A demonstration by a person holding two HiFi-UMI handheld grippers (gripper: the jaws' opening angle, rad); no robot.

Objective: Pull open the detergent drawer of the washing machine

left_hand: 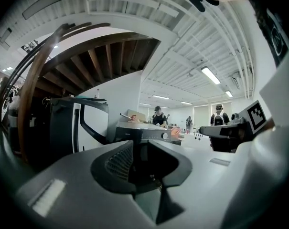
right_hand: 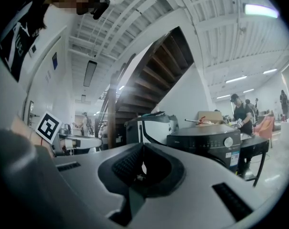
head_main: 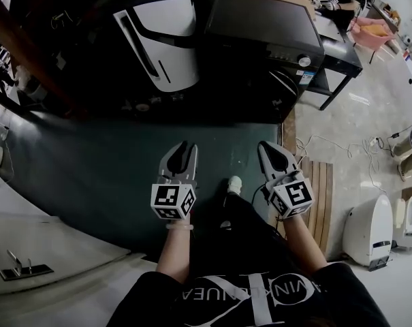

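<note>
Standing on dark green flooring (head_main: 90, 176) beside a slatted wooden board (head_main: 321, 189), the person points both grippers at the black washing machine (head_main: 263, 26). It sits at the flooring's far edge, next to a white-and-black appliance (head_main: 165, 39) and near a wooden staircase (left_hand: 106, 56). Left gripper (head_main: 184, 147) jaws partly apart, nothing between them; right gripper (head_main: 267, 148) jaws together, empty; detergent drawer not distinguishable on the machine's dark control panel (head_main: 287, 54), both grippers well short of it.
</note>
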